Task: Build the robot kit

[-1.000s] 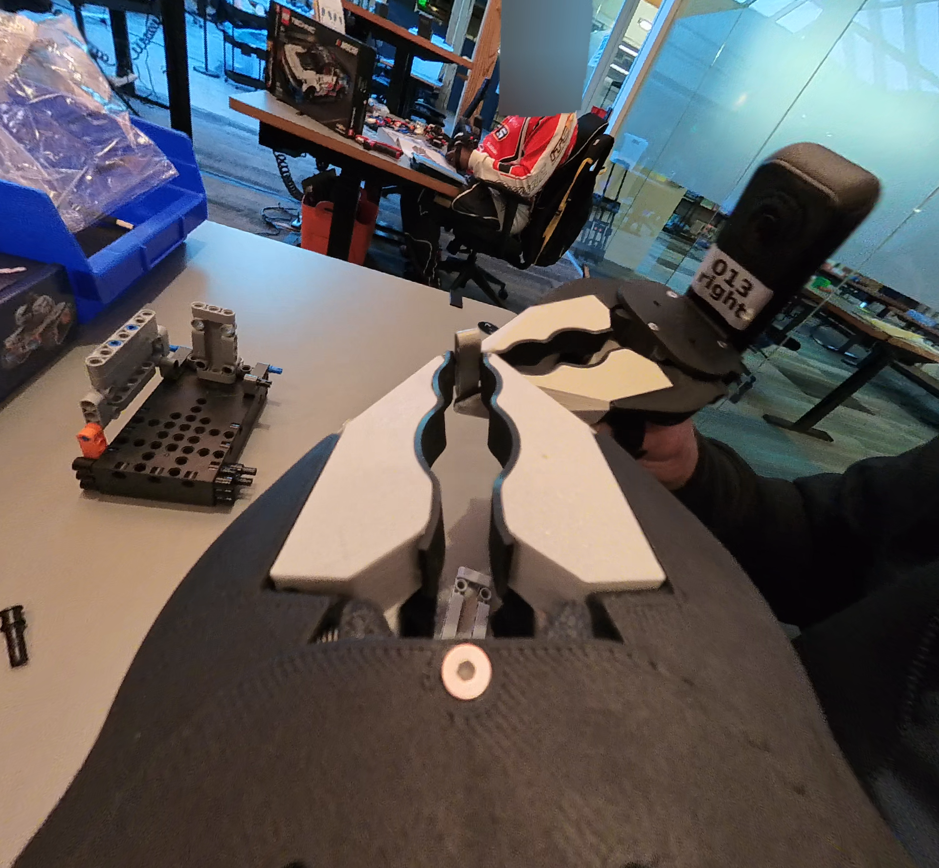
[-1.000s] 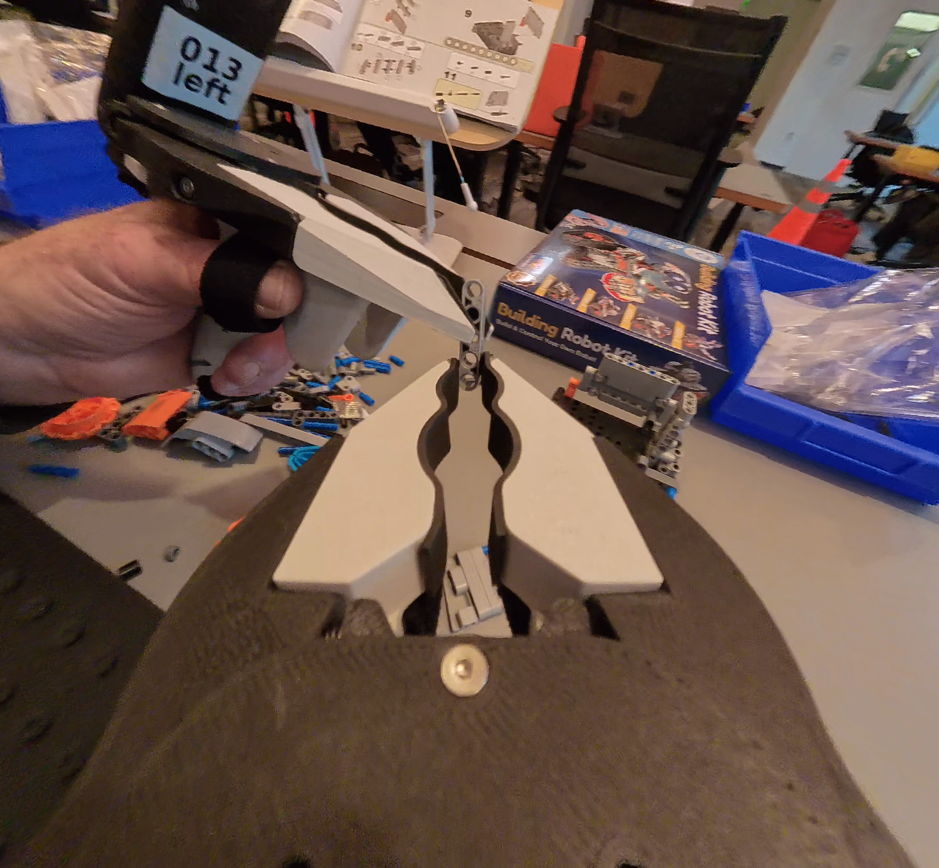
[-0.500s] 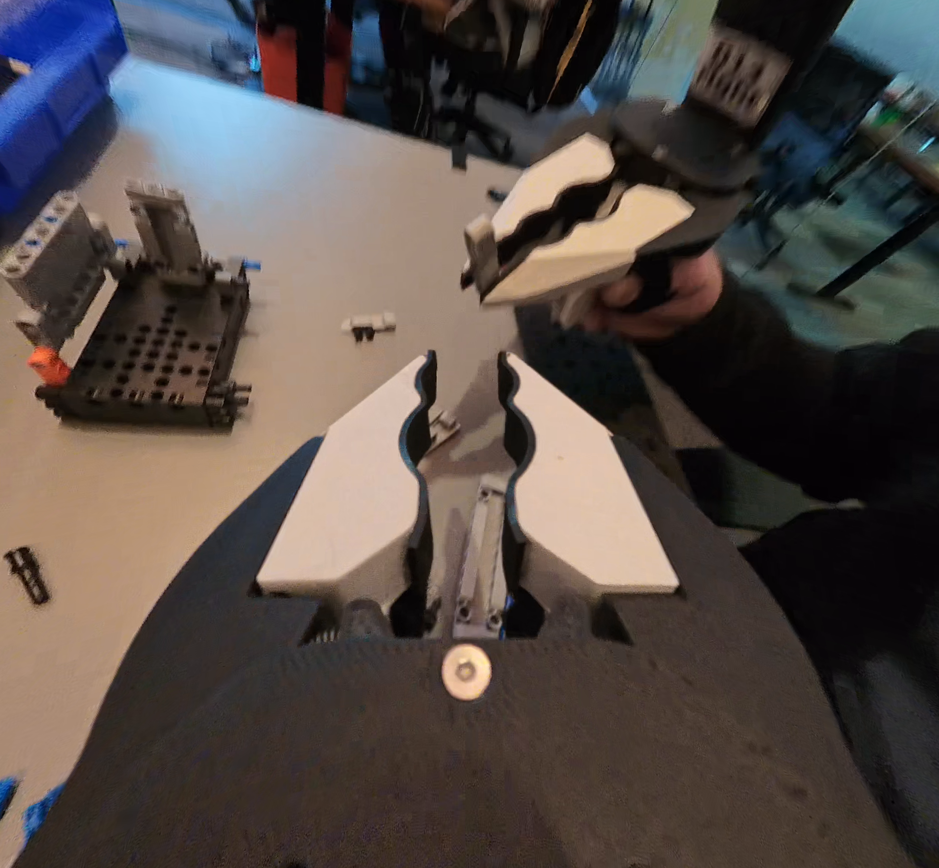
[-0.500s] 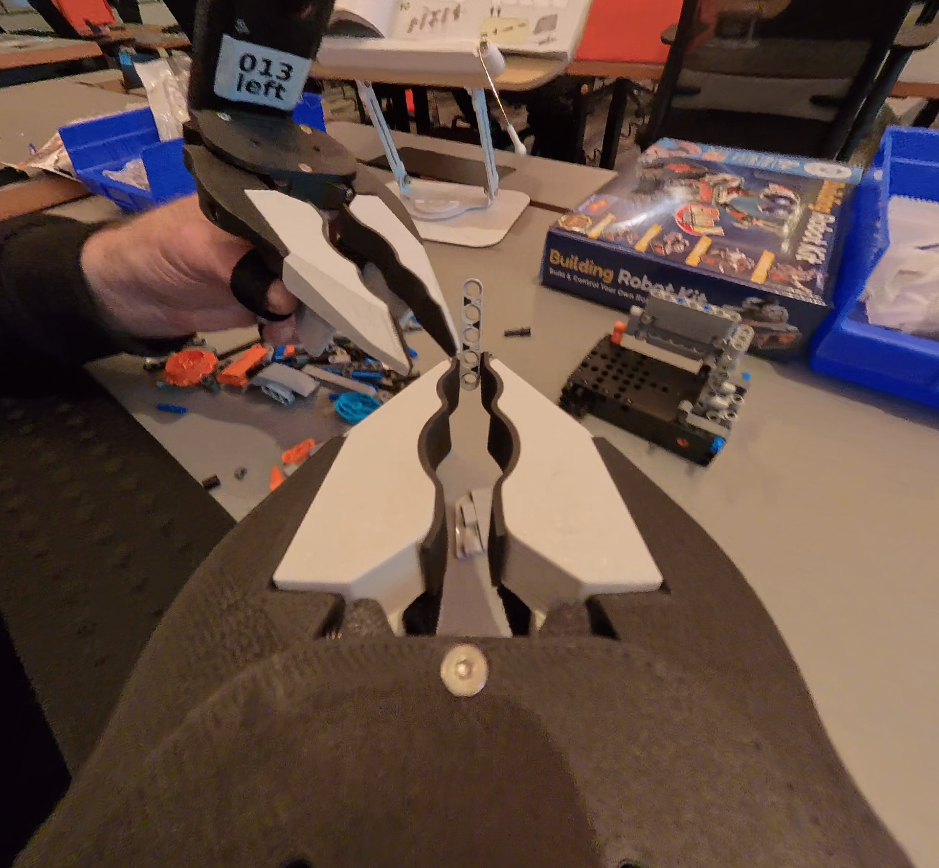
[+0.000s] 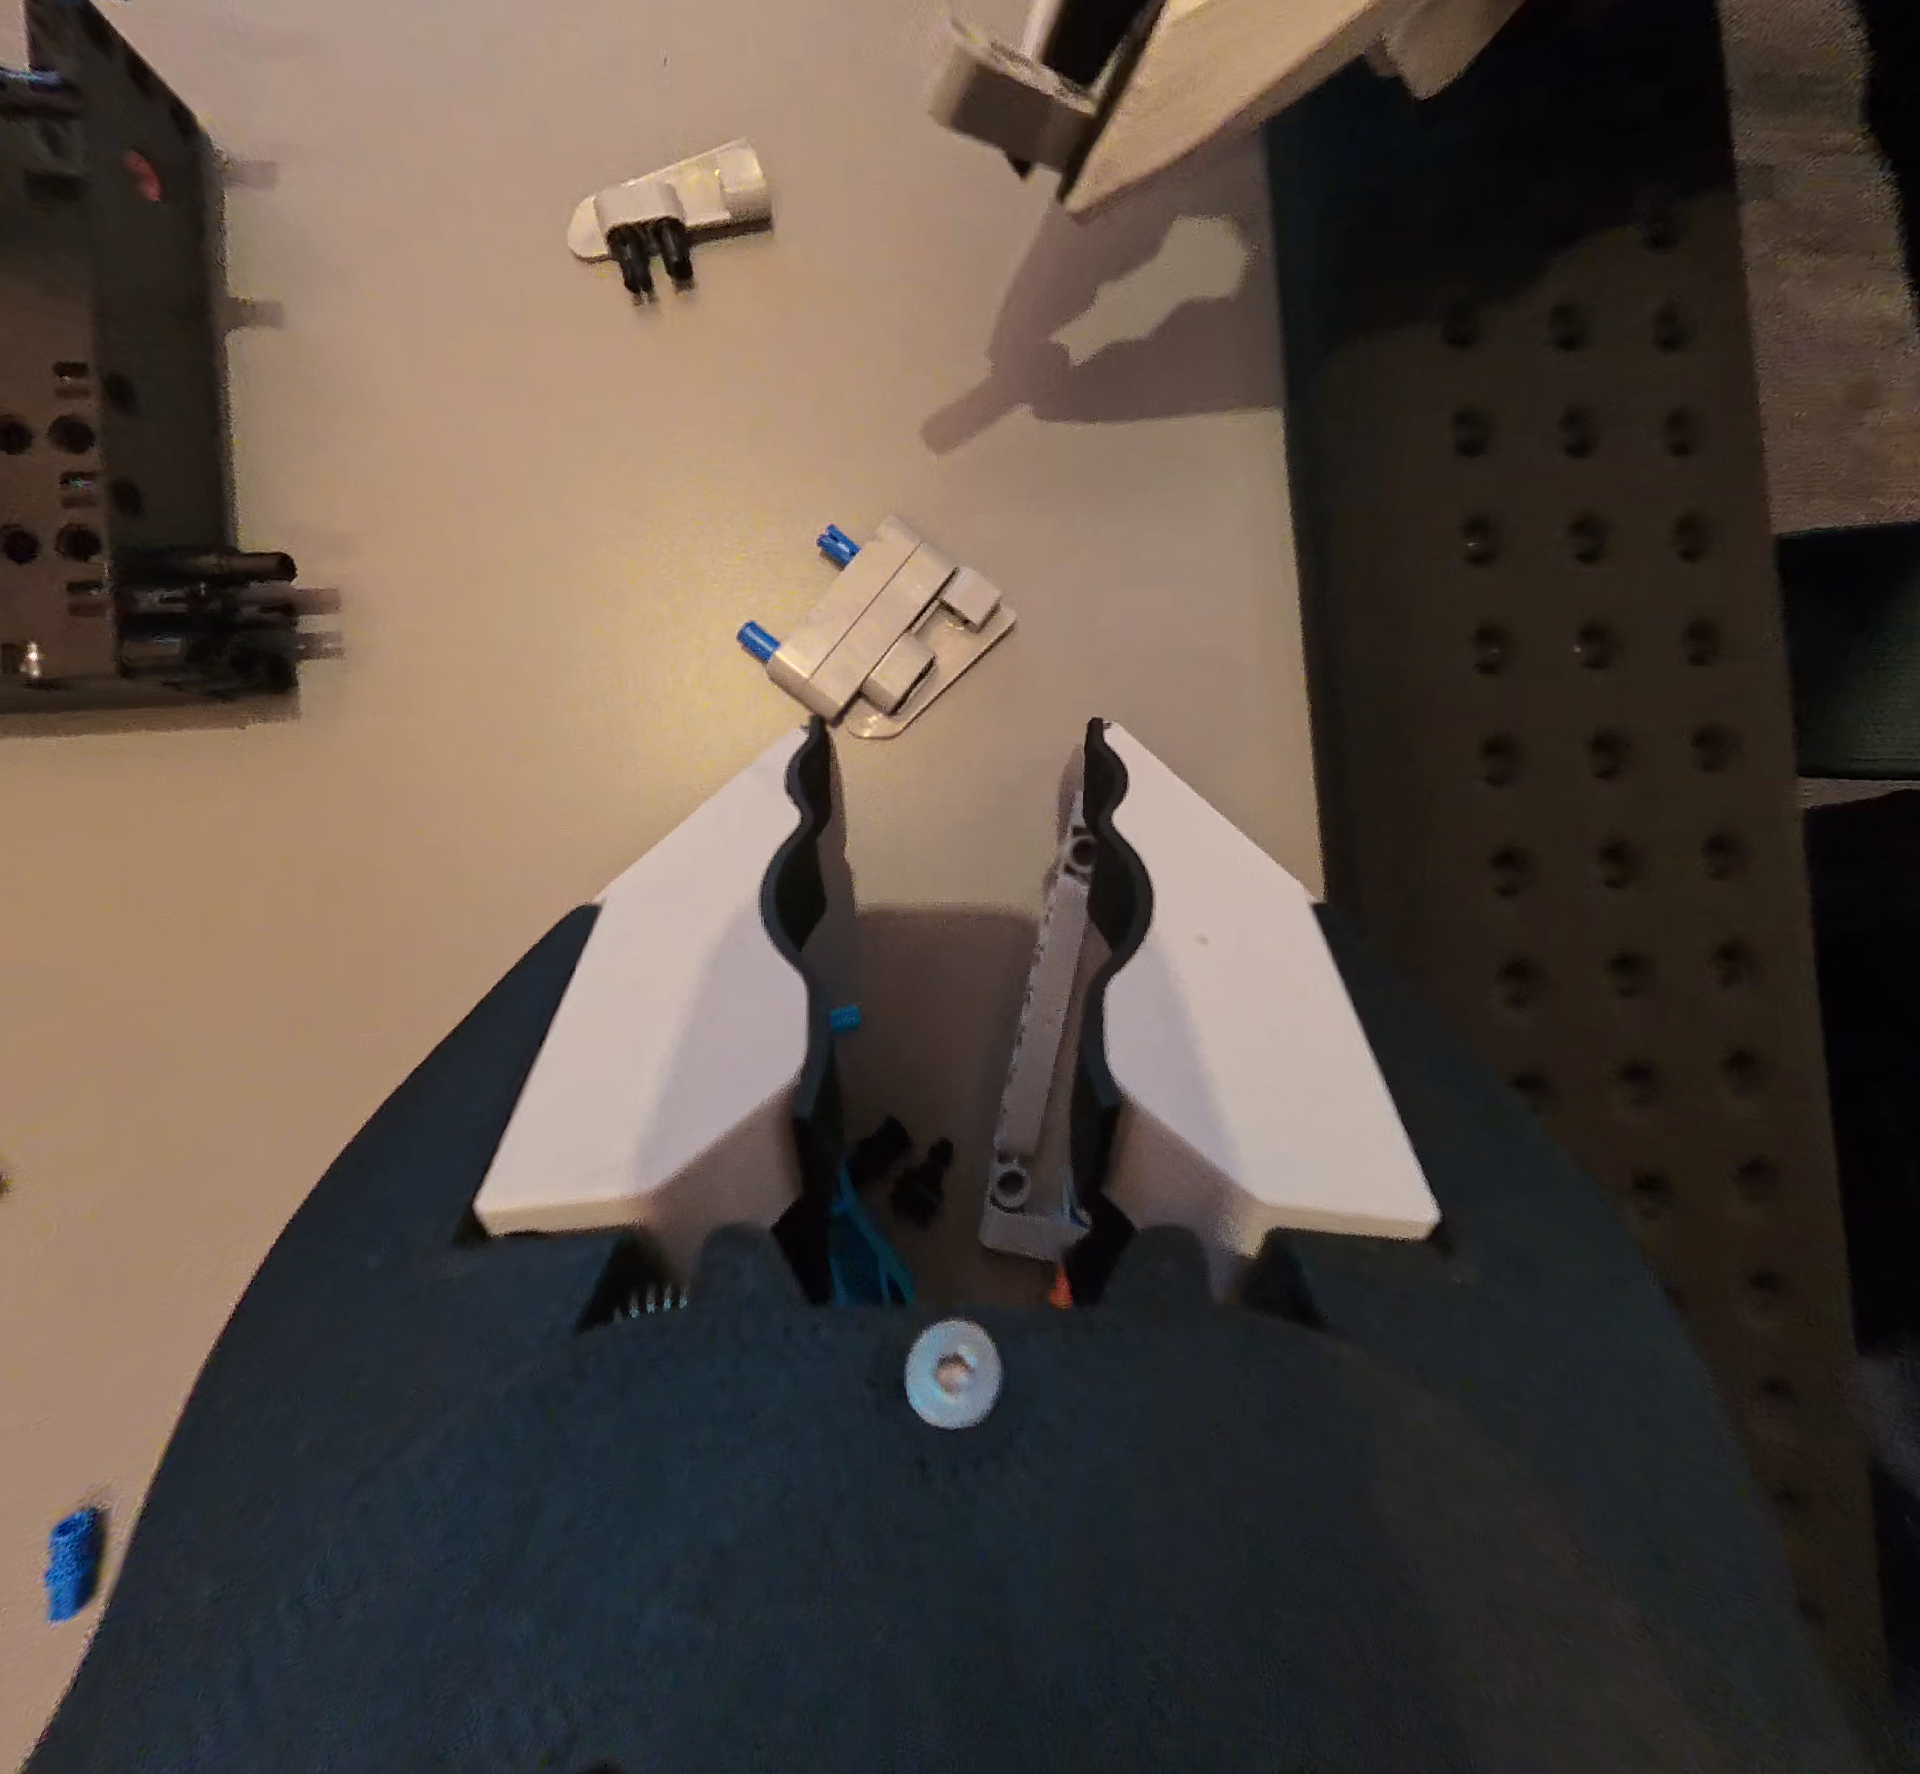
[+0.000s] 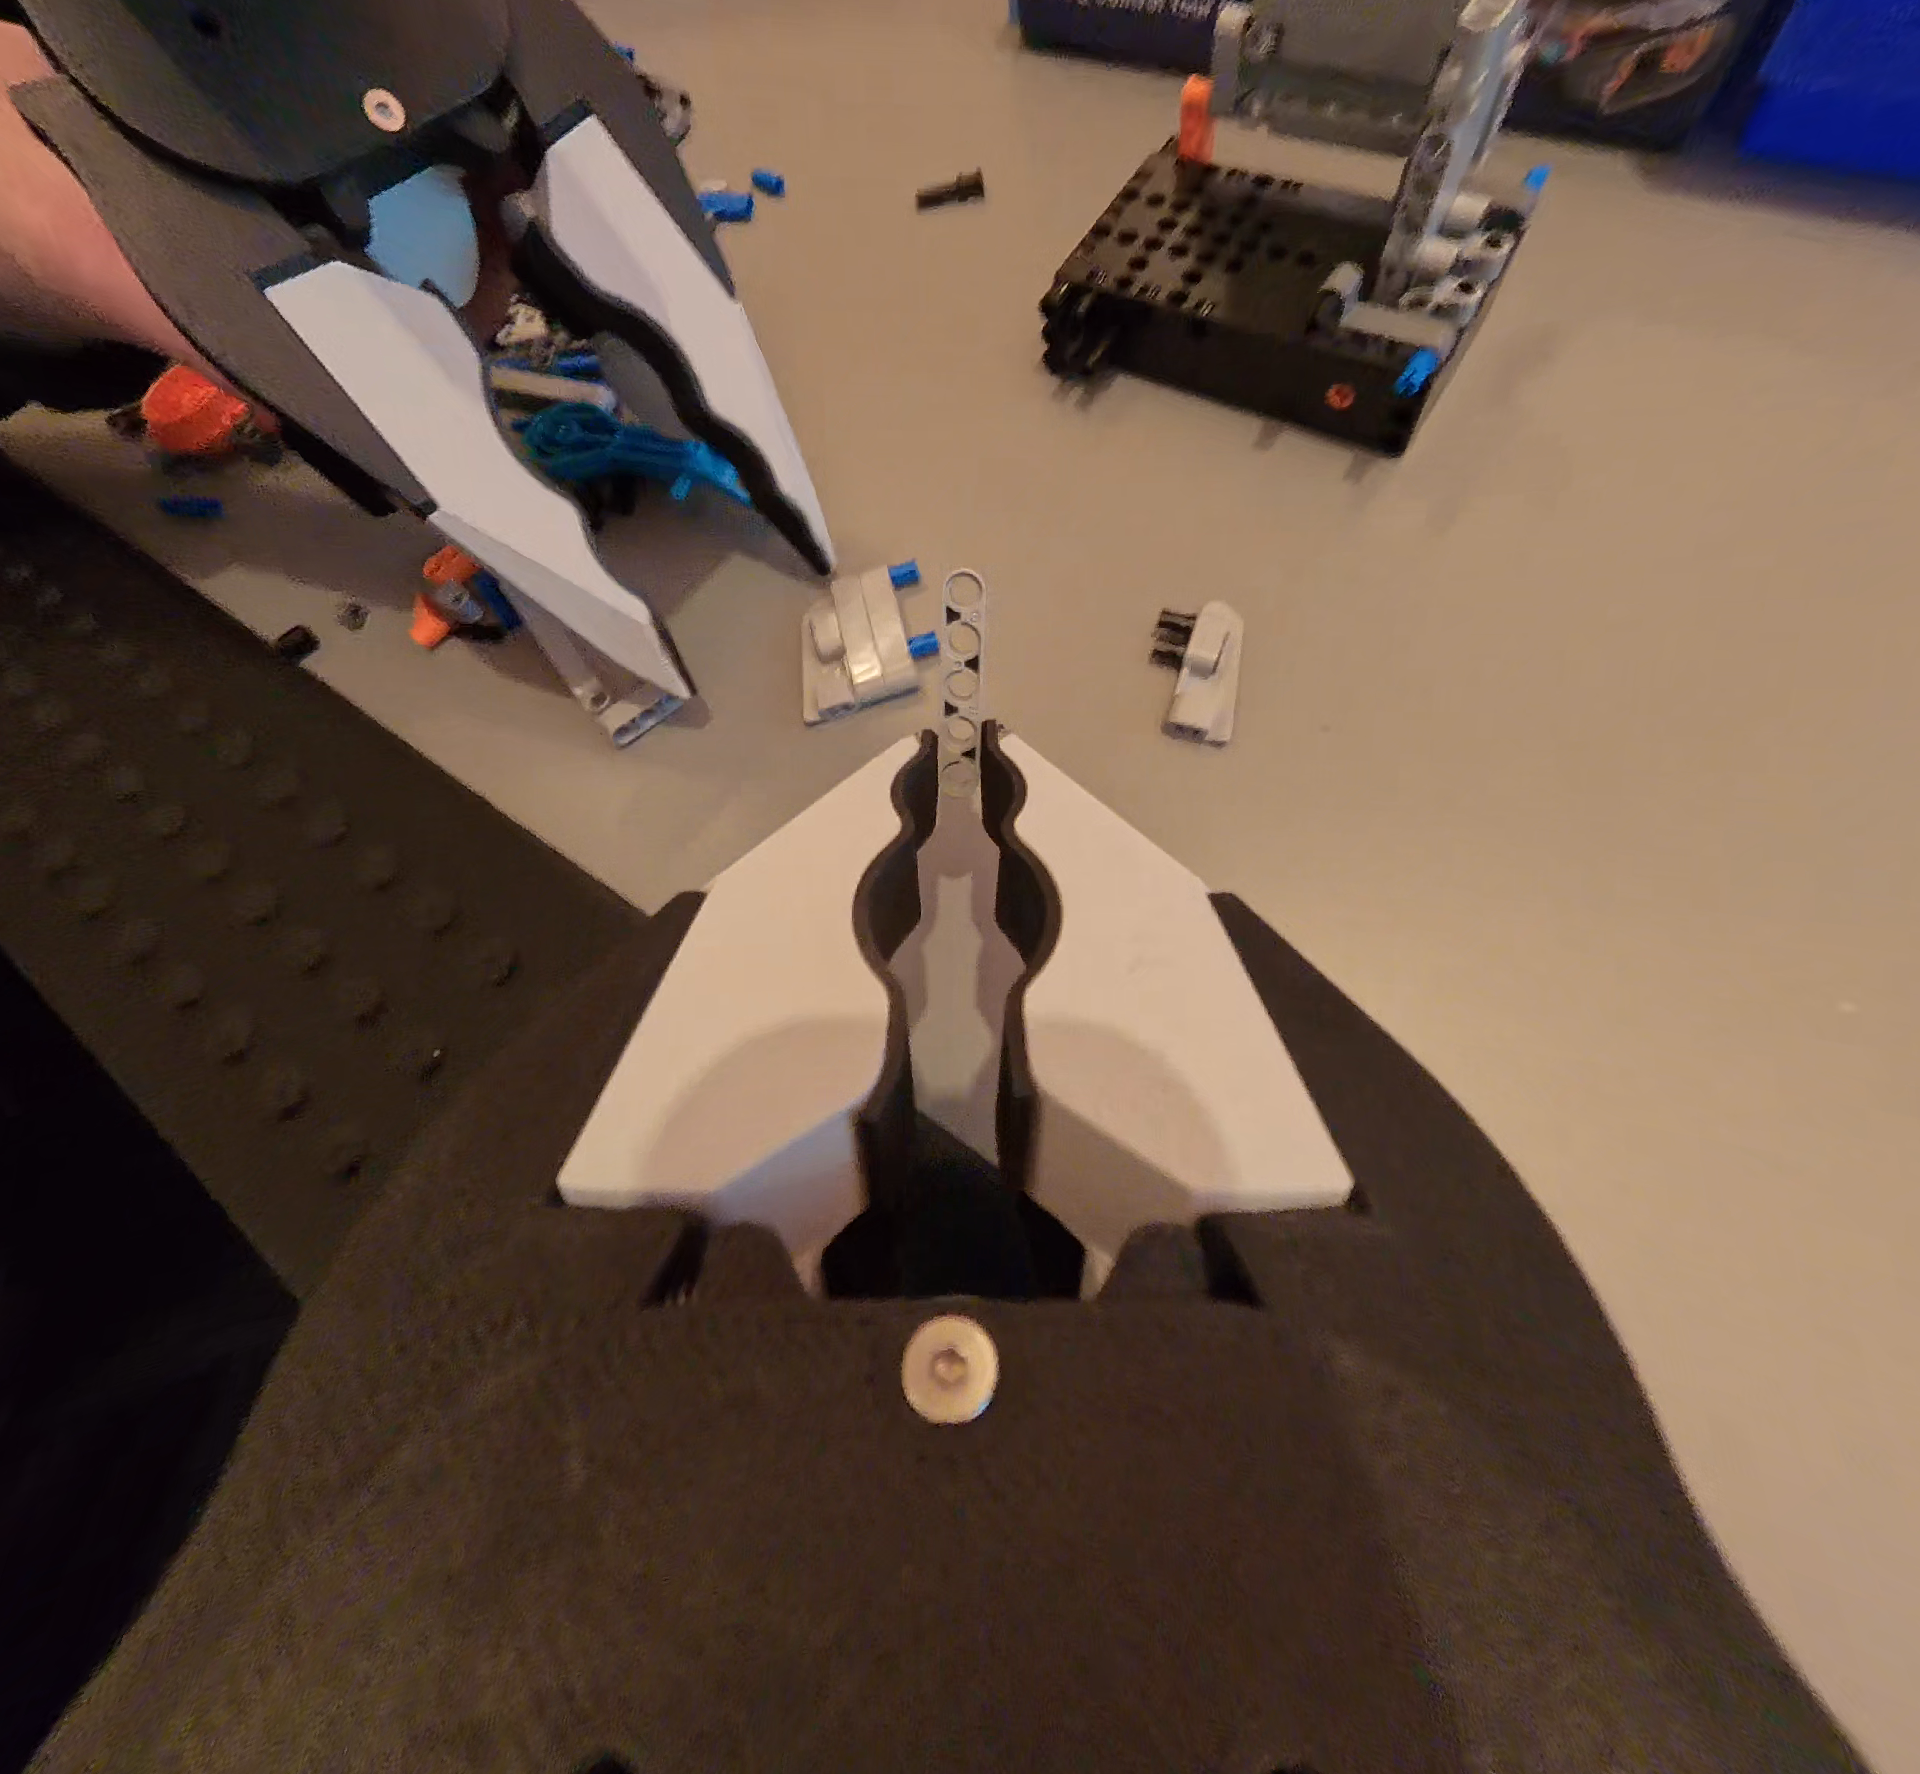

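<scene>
While the black perforated base (image 6: 1236, 301) with its grey frame sits far right on the grey table (image 6: 1558, 789), the left gripper (image 5: 956, 737) hangs jaws apart just near a grey block with blue pins (image 5: 883, 628), and the right gripper (image 6: 958, 737) pinches a thin holed grey beam (image 6: 961, 664) by its end, leaving its holes exposed.
</scene>
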A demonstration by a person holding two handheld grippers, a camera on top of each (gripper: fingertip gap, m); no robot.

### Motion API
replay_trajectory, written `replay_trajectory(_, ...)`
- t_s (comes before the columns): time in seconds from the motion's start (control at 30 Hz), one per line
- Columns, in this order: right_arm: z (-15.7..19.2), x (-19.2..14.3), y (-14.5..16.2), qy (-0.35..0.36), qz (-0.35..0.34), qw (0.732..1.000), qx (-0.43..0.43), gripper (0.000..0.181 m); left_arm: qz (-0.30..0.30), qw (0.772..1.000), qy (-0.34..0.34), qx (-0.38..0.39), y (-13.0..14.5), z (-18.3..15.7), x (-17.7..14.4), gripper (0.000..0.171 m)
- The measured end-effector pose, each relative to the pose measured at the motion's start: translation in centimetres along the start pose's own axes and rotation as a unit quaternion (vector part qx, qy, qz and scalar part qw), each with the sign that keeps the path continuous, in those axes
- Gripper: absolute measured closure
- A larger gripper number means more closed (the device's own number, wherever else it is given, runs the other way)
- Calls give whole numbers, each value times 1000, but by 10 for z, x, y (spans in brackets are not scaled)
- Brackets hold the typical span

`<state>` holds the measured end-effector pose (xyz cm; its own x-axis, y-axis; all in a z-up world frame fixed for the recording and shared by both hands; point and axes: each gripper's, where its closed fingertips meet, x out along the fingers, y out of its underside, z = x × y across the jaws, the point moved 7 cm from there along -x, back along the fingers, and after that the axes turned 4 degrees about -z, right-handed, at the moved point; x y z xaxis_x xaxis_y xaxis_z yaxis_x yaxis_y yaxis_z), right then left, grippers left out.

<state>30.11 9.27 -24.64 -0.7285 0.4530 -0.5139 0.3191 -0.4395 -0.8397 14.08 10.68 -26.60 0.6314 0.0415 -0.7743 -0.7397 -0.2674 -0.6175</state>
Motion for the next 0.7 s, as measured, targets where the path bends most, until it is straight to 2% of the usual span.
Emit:
replay_trajectory(0.17, -1, 9, 9, -34, 63, 997, 8, 176, 16, 998, -51, 27, -6, 8, 7, 127)
replay_trajectory(0.27, 0, 16, 13, -39, 105, 994, 5, 176, 16, 999, -37, 26, -11, 8, 12, 133)
replay_trajectory(0.3, -1, 19, 14, -39, 120, 992, 3, 176, 23, 998, -32, 41, -13, 7, 13, 138)
replay_trajectory(0.37, -3, 23, 16, -36, 138, 990, 3, 176, 28, 996, -2, 80, -15, 3, 16, 138)
replay_trajectory(0.47, -3, 25, 15, -41, 147, 988, -1, 176, 34, 993, -8, 116, -14, 8, 12, 140)
replay_trajectory(0.53, -2, 23, 14, -40, 147, 988, -7, 171, 32, 995, 6, 90, -13, 8, 9, 130)
replay_trajectory(0.6, -3, 22, 11, -36, 141, 989, -13, 169, 27, 997, 20, 70, -12, 6, 9, 128)
replay_trajectory(0.63, -3, 21, 9, -31, 137, 990, -19, 168, 33, 997, 9, 76, -11, 6, 12, 129)
replay_trajectory(0.7, 2, 21, 5, -33, 129, 991, -29, 168, 31, 995, -17, 89, -12, 7, 13, 146)
